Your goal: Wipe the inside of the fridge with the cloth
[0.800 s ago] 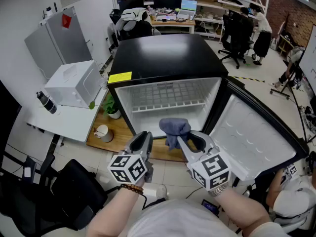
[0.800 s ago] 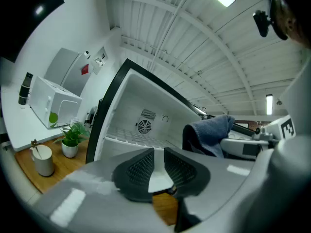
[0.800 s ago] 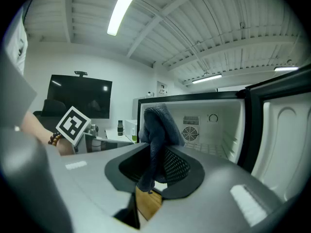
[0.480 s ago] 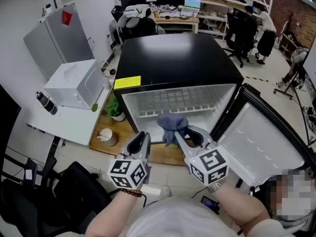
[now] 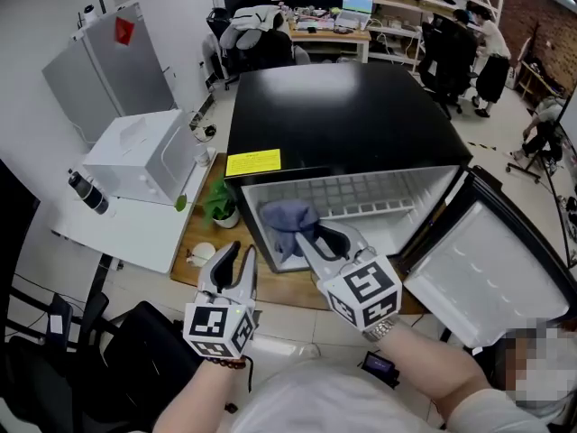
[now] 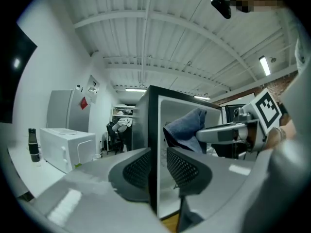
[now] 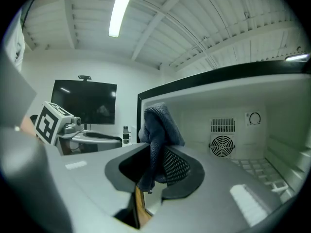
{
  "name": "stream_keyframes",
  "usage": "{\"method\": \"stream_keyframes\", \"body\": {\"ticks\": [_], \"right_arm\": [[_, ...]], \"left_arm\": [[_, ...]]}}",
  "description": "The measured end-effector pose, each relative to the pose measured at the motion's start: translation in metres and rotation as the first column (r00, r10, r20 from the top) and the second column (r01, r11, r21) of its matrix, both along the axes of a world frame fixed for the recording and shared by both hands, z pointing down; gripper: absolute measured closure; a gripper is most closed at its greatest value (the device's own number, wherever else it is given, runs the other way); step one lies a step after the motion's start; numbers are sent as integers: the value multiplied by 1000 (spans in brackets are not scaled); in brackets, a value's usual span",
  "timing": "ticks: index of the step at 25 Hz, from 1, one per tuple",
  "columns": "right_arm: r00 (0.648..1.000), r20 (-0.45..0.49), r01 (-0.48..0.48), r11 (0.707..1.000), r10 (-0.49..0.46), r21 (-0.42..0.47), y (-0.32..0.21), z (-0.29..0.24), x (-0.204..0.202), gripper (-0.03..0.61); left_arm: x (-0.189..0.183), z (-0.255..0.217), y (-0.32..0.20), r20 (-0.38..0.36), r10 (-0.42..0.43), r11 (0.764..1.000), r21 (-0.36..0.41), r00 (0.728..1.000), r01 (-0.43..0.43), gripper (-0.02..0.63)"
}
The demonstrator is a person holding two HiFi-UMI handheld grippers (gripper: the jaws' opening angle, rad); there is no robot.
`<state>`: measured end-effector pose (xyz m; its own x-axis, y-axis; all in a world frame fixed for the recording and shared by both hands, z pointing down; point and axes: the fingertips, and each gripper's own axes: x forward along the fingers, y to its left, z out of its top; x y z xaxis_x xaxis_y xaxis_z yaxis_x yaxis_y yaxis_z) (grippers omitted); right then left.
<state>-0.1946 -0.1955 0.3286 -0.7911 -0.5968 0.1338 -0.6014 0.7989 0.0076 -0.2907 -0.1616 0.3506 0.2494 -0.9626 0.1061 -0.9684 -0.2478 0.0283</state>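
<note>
Blue cloth (image 7: 160, 125) upright in clamped right tongs (image 7: 155, 155), left tongs (image 6: 158, 162) slightly apart, empty

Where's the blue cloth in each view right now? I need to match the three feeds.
Head view: cloth just left of centre, at the fridge mouth, in the right gripper.
Left gripper view: right of centre, above the fingers of the left gripper.
Right gripper view: centre, clamped between that gripper's fingers.
Shared landmark: the fridge's black front frame.
</note>
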Motion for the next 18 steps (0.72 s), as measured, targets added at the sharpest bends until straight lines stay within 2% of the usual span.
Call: {"method": "stream_keyframes", "body": {"ticks": [9, 18], "right_arm": [[999, 15, 49, 998, -50, 44, -24, -12, -38, 499], [997, 39, 63, 997, -65, 41, -42, -7, -59, 499]], "left_arm": [[-4, 2, -24, 12, 42, 999, -24, 999, -42, 466], [1, 12, -37, 11, 85, 995, -55, 996, -84, 456]]}}
